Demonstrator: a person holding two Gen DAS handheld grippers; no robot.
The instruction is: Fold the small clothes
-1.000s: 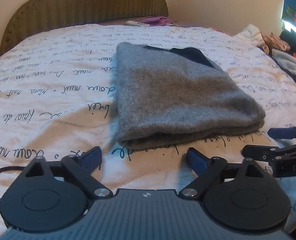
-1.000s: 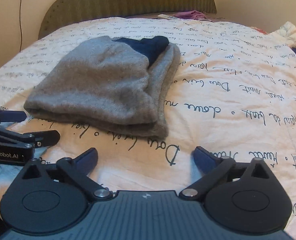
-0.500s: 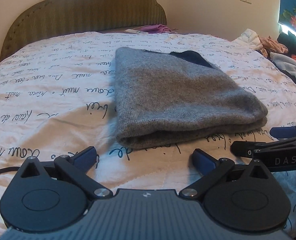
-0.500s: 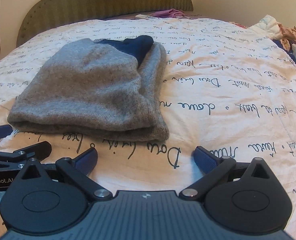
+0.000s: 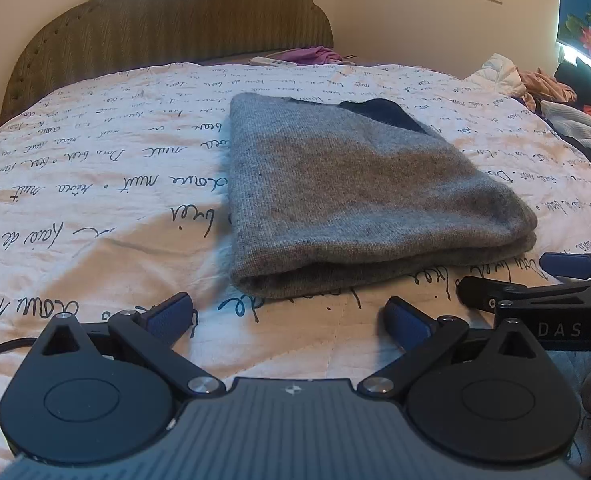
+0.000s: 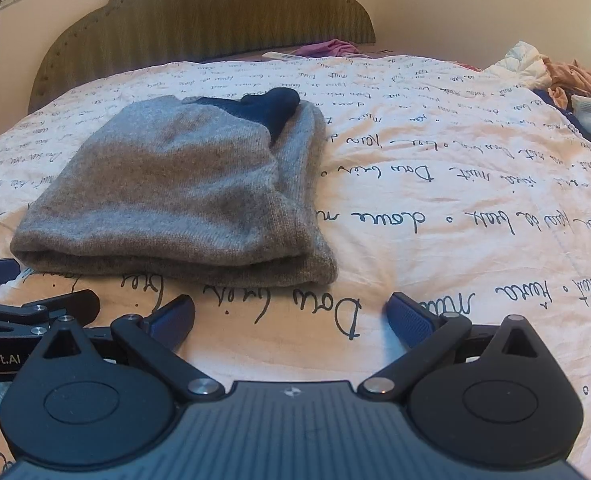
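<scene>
Sweater, grey knit w/ navy collar, lies folded in a thick bundle mid-bed on the script-print duvet. Left gripper & right gripper hover just short of its near edge, jaws apart, holding nothing. Fold looks about done; if tidying, nip the bulging near-right corner through all layers, pull gently so the stack doesn't slide.

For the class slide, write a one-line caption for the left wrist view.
Folded grey sweater lying on the script-printed bedspread, left gripper open before it.
</scene>
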